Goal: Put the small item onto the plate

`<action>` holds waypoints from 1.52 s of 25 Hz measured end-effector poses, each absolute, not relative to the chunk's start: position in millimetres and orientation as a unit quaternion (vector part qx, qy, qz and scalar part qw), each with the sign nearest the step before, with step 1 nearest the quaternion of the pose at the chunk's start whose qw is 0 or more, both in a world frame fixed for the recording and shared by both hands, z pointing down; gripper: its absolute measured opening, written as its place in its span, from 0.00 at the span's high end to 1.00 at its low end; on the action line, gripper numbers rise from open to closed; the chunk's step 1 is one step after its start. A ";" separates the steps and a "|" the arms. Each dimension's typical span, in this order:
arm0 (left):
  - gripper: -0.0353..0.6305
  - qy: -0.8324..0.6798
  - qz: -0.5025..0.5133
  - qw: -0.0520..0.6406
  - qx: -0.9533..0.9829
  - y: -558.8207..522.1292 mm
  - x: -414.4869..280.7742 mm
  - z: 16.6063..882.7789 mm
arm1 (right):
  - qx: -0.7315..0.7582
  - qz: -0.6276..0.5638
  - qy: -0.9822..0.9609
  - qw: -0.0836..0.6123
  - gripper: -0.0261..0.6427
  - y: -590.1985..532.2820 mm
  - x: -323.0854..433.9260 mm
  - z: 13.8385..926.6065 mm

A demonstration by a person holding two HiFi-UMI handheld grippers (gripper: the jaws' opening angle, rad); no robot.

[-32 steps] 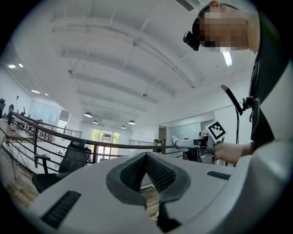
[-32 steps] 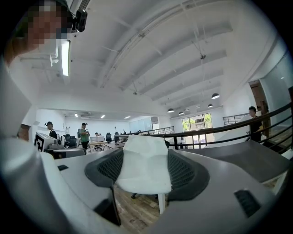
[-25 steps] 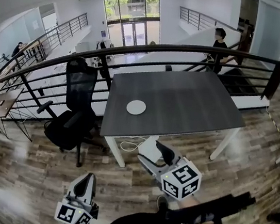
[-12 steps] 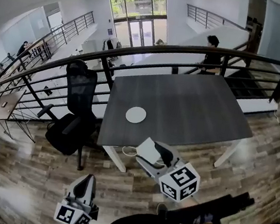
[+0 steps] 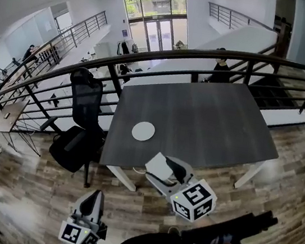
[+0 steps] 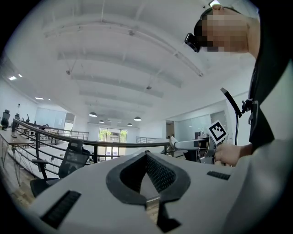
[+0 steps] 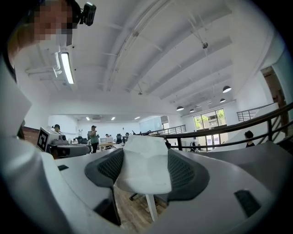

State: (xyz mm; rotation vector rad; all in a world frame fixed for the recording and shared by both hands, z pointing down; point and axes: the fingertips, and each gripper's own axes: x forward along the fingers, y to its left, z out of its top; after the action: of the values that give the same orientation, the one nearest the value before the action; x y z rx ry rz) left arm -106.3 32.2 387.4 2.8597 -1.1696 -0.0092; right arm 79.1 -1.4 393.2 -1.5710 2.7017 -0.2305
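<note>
Where the dark, wood-grained rectangular desk (image 5: 198, 120) bears a flat round white plate (image 5: 143, 131) near its front-left corner, the right gripper's (image 5: 166, 166) ribbed fingers clench the pale, faceted small item (image 7: 144, 167) before the front edge; the left gripper's (image 6: 146, 154) fingers meet, empty.

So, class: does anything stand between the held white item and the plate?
Nothing visible does. The white item is clamped in the right hand-held gripper near the front edge of the table; only its bare top lies before the plate.
</note>
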 end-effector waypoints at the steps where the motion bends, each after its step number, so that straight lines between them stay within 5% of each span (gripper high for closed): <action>1: 0.94 -0.378 -0.005 0.025 0.925 30.1 -98.1 387.1 | -0.500 -0.074 0.863 0.005 0.50 -3.7 86.3 394.1; 20: 0.94 -0.370 0.023 0.043 0.928 -2.8 -41.2 396.0 | -0.498 -0.095 0.862 0.011 0.50 -34.6 133.2 406.0; 38: 0.94 -0.274 -0.017 0.042 0.961 -112.3 -93.1 391.5 | -0.570 -0.080 0.818 0.000 0.50 -111.1 80.1 394.3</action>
State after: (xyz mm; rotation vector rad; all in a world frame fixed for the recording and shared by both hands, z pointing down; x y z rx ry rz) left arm -93.1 -112.3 391.5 2.9397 -0.8387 -0.0527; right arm 80.1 -111.1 394.3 -1.7911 2.5696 -0.2503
